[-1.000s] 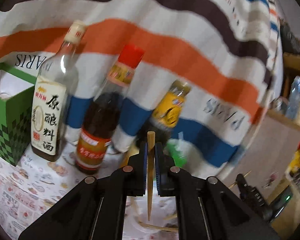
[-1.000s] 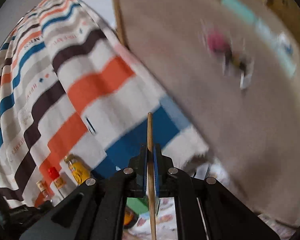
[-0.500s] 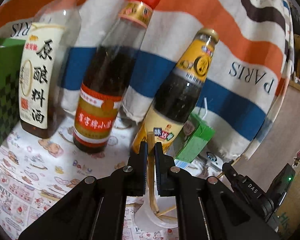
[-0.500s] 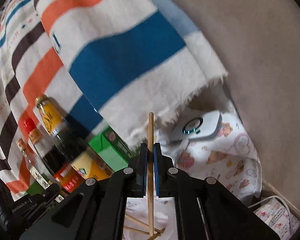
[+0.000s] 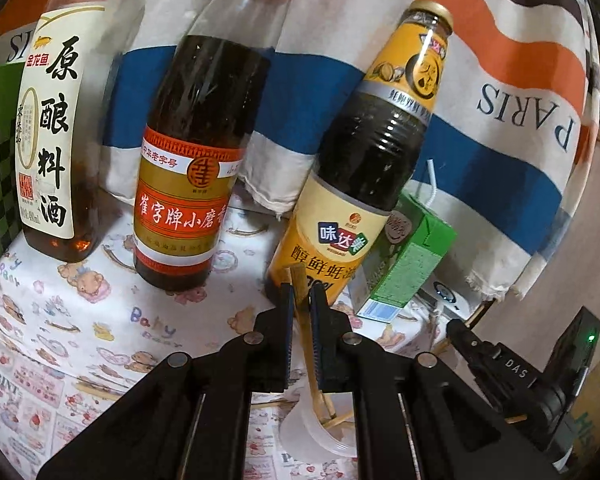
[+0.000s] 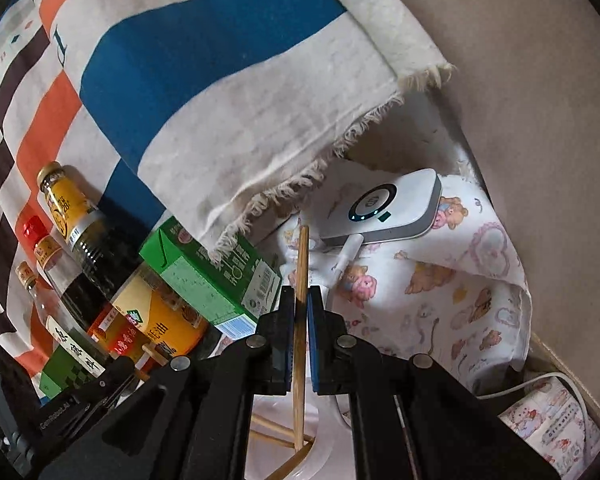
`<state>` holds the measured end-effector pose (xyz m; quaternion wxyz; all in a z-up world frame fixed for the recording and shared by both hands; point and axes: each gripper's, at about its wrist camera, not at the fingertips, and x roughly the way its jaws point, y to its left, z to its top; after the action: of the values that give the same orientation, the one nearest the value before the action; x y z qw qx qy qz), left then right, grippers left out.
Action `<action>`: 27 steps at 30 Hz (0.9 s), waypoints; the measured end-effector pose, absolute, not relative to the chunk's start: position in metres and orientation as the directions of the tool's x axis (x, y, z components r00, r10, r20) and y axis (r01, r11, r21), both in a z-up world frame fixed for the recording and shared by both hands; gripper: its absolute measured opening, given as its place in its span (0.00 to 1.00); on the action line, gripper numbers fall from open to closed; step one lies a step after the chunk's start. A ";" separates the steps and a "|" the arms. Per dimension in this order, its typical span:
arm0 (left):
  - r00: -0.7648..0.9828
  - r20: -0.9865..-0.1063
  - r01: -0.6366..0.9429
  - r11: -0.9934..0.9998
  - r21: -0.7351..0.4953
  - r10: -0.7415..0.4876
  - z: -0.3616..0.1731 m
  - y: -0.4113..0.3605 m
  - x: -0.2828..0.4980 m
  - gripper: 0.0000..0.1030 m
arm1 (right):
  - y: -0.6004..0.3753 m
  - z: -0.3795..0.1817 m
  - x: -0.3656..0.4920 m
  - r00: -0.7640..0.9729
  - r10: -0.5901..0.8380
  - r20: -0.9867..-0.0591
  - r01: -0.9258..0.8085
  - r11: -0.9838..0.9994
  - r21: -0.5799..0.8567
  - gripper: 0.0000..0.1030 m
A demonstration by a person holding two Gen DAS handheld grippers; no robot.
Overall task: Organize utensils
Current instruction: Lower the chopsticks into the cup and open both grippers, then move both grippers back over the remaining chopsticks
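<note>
Chopsticks (both clamped) now dip into cup.

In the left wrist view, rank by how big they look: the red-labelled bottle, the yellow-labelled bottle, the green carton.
1-2. red-labelled bottle and yellow-labelled bottle: look alike in size, and the fisheye makes it unsure.
3. green carton: clearly smallest, partly hidden behind the yellow-labelled bottle.
</note>
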<state>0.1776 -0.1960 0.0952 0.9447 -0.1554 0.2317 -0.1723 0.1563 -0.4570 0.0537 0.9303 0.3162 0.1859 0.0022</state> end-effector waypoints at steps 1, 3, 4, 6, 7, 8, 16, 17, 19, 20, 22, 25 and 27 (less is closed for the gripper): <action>0.833 -0.386 0.254 0.894 -0.369 -0.396 0.096 -0.197 0.178 0.08 | -0.456 0.054 0.157 0.930 0.124 -0.346 0.113 0.800 0.589 0.06; 0.832 -0.392 0.255 0.899 -0.357 -0.392 0.096 -0.202 0.180 0.08 | -0.458 0.054 0.159 0.924 0.128 -0.362 0.121 0.798 0.590 0.06; 0.833 -0.395 0.254 0.901 -0.351 -0.388 0.096 -0.203 0.182 0.08 | -0.458 0.055 0.159 0.920 0.131 -0.369 0.123 0.797 0.591 0.06; 0.837 -0.398 0.247 0.909 -0.337 -0.375 0.096 -0.203 0.182 0.08 | -0.462 0.057 0.159 0.913 0.145 -0.382 0.124 0.793 0.596 0.06; 0.841 -0.397 0.246 0.913 -0.326 -0.368 0.098 -0.203 0.181 0.10 | -0.463 0.059 0.159 0.911 0.147 -0.386 0.125 0.793 0.596 0.07; 0.844 -0.394 0.245 0.916 -0.317 -0.363 0.100 -0.200 0.179 0.17 | -0.466 0.062 0.157 0.911 0.144 -0.386 0.127 0.794 0.595 0.08; 0.890 -0.336 0.221 0.937 -0.269 -0.307 0.123 -0.168 0.156 0.43 | -0.475 0.093 0.135 0.928 0.158 -0.337 0.072 0.812 0.580 0.33; 0.898 -0.328 0.214 0.943 -0.255 -0.292 0.125 -0.165 0.151 0.46 | -0.473 0.098 0.132 0.931 0.159 -0.328 0.061 0.819 0.571 0.34; 0.910 -0.313 0.206 0.951 -0.232 -0.274 0.128 -0.155 0.143 0.49 | -0.467 0.108 0.127 0.934 0.167 -0.316 0.034 0.838 0.544 0.39; 0.915 -0.306 0.201 0.954 -0.220 -0.264 0.130 -0.151 0.138 0.52 | -0.461 0.113 0.124 0.936 0.174 -0.307 0.015 0.850 0.527 0.43; 0.925 -0.294 0.190 0.963 -0.193 -0.241 0.134 -0.140 0.129 0.56 | -0.444 0.125 0.118 0.938 0.189 -0.291 -0.027 0.876 0.482 0.45; 0.944 -0.261 0.166 0.975 -0.147 -0.200 0.141 -0.126 0.110 0.72 | -0.421 0.140 0.106 0.945 0.194 -0.263 -0.067 0.904 0.423 0.50; 0.958 -0.241 0.132 0.986 -0.106 -0.154 0.145 -0.117 0.094 0.82 | -0.401 0.150 0.095 0.945 0.224 -0.239 -0.123 0.918 0.376 0.56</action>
<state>0.0942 -0.1166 0.1452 0.9885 -0.0443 0.1251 -0.0722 0.0955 -0.4006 0.1502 0.9694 0.1809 0.1399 0.0897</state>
